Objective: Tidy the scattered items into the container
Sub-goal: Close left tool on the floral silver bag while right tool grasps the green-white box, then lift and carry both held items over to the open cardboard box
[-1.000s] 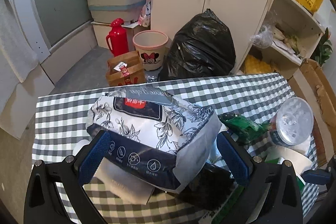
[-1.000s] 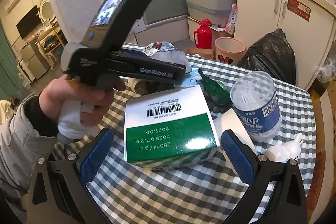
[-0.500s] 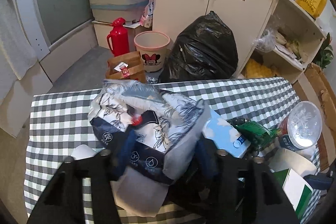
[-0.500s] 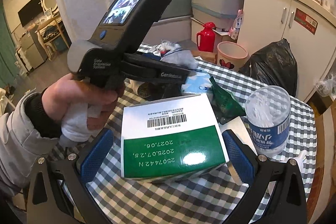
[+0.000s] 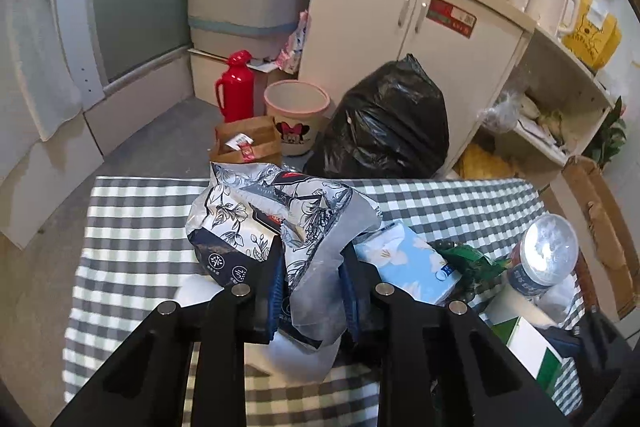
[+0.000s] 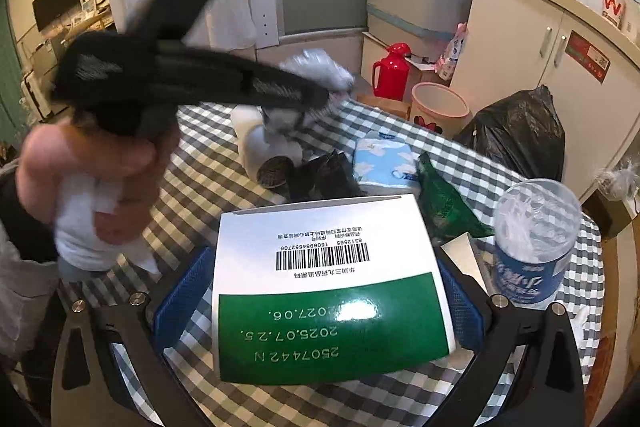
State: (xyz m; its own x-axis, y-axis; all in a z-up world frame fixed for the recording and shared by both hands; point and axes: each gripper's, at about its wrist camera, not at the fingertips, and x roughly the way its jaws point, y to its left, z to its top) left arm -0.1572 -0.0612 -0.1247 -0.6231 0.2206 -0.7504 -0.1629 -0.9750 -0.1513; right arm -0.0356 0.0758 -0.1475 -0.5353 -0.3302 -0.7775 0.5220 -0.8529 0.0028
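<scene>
the left tongs (image 5: 312, 293) are clenching a crumpled floral tissue pack (image 5: 276, 223), its blue and white wrapper bunching up between the two blue pads and rising above the checkered surface (image 5: 132, 227). in the right wrist view the same pack (image 6: 316, 71) is showing as a pale blur at the tip of the left tool, which a hand (image 6: 100, 183) is gripping by its white handle; that whole tool is smeared, so finer detail there cannot be told.

the right tongs (image 6: 316, 303) are sitting on either side of a white and green box (image 6: 328, 291), the blue pads touching or nearly touching its two sides, so they seem to be grasping it, though firm contact is hard to confirm. the box is showing a barcode and printed dates on its top face.

beyond the box, a light blue tissue packet (image 6: 386, 163) is lying flat on the cloth, with a green foil bag (image 6: 444, 203) just beside it and a black pouch (image 6: 328, 175) on its other side. a white roll (image 6: 268, 155) is lying near the pouch. a clear jar with a blue label (image 6: 532, 251) is standing upright to the right of the box.

on the floor past the surface, a pink bin (image 5: 296, 115), a red flask (image 5: 236, 87) and a black rubbish sack (image 5: 388, 123) are standing by a cream cabinet (image 5: 404, 27).
</scene>
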